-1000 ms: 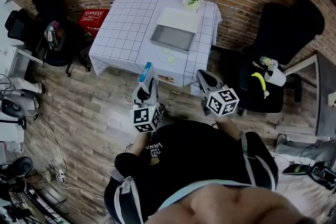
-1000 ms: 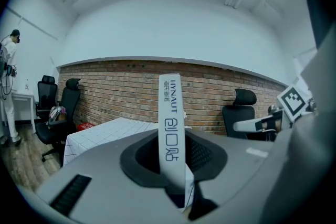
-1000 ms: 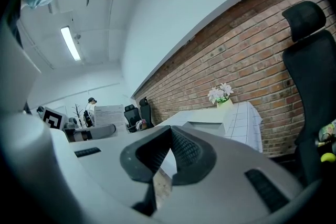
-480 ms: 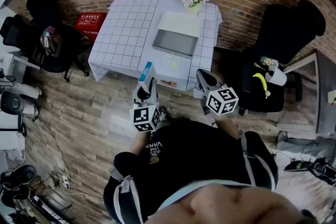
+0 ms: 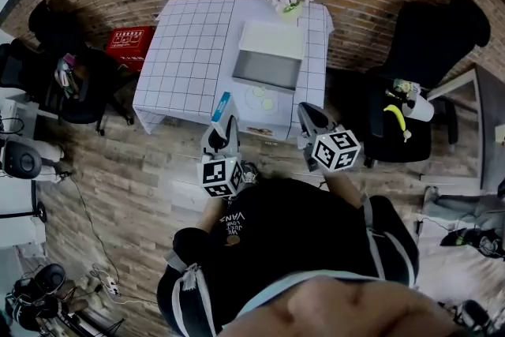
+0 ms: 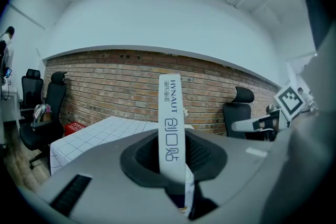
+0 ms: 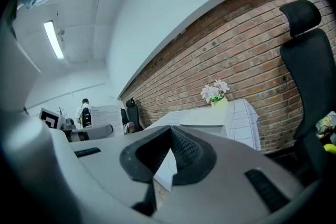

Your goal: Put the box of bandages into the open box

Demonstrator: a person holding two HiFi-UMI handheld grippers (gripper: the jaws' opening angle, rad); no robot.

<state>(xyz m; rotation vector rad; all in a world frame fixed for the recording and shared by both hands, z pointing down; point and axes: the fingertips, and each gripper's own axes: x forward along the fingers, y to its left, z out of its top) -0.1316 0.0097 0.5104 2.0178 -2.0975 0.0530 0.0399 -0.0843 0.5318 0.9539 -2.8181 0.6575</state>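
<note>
Pinching box of bandages (image 6: 171, 113) at lower end, left claw (image 5: 224, 122) risks slip in transit; open box (image 5: 267, 69) well ahead on table (image 5: 185, 51). Right claw (image 7: 169, 136) pressed together, empty.

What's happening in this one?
A person stands before the table with a white grid-patterned cloth, a gripper in each hand. The left gripper is clamped on a narrow white-and-blue box of bandages, held upright. The open grey box on the table does not hold it yet. The right gripper is shut and empty.
</note>
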